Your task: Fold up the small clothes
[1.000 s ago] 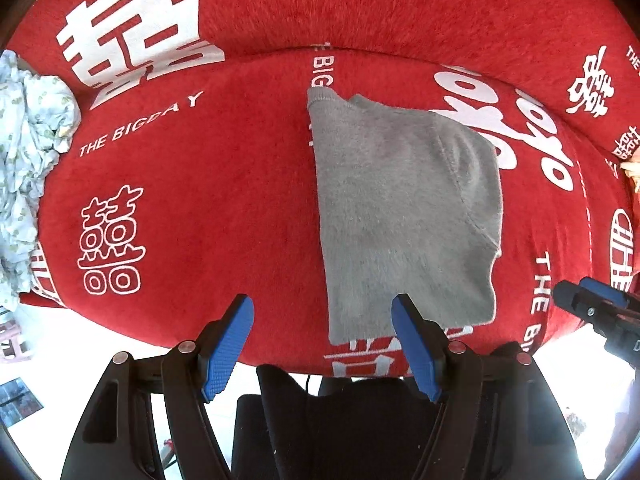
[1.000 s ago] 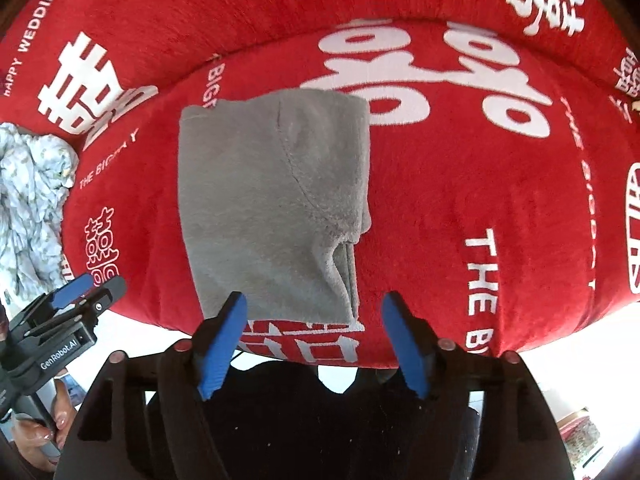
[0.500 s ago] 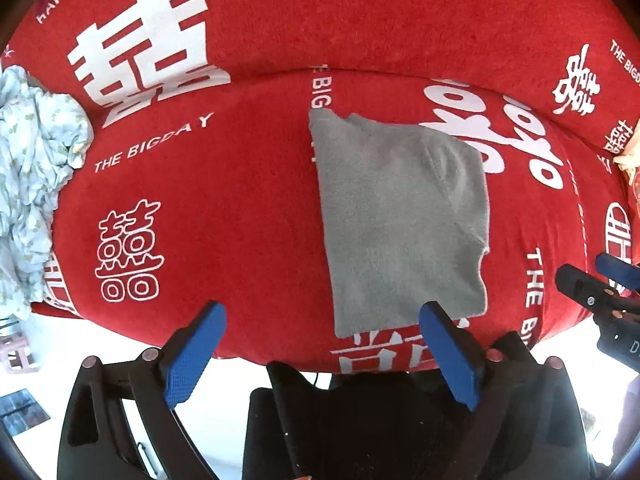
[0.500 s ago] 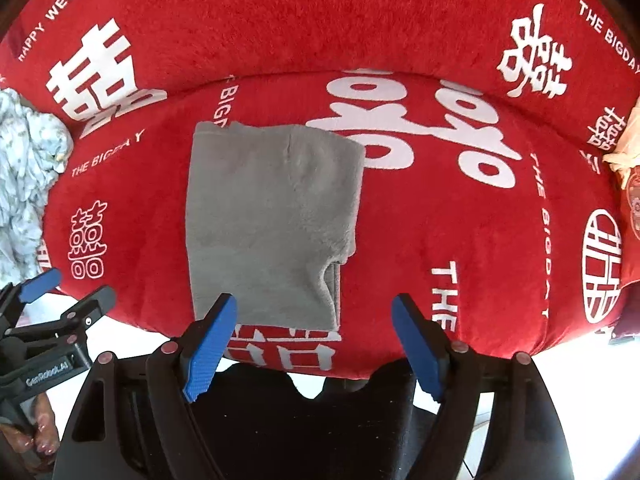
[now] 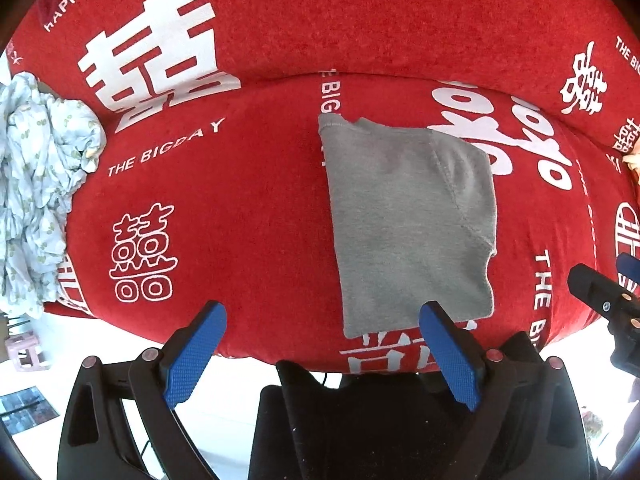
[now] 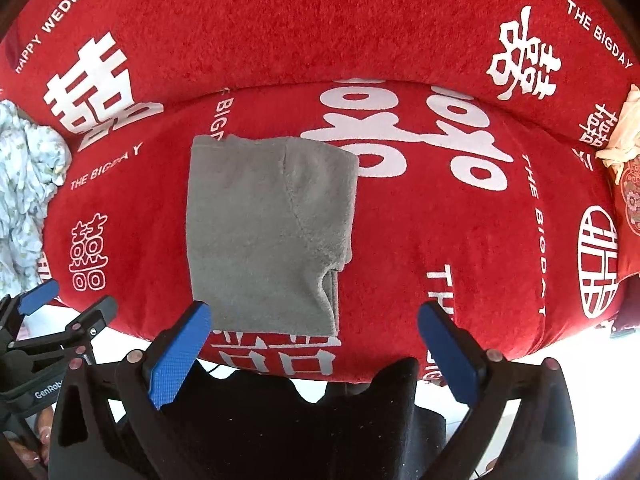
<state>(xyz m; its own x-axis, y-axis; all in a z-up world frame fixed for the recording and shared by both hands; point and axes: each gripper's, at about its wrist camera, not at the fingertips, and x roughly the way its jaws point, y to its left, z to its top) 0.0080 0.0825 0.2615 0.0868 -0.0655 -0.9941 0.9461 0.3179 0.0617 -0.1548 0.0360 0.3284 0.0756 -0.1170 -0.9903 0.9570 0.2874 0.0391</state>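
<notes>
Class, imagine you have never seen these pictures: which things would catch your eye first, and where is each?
First, the red sofa cover printed with big white characters, filling both views. On its seat lies a folded grey garment, flat, near the front edge. A crumpled pale floral cloth sits at the left end.

Folded grey garment [image 6: 264,236] lay flat on red sofa cover [image 6: 440,240]; right claw [image 6: 316,356], just opening, hung empty above.
</notes>
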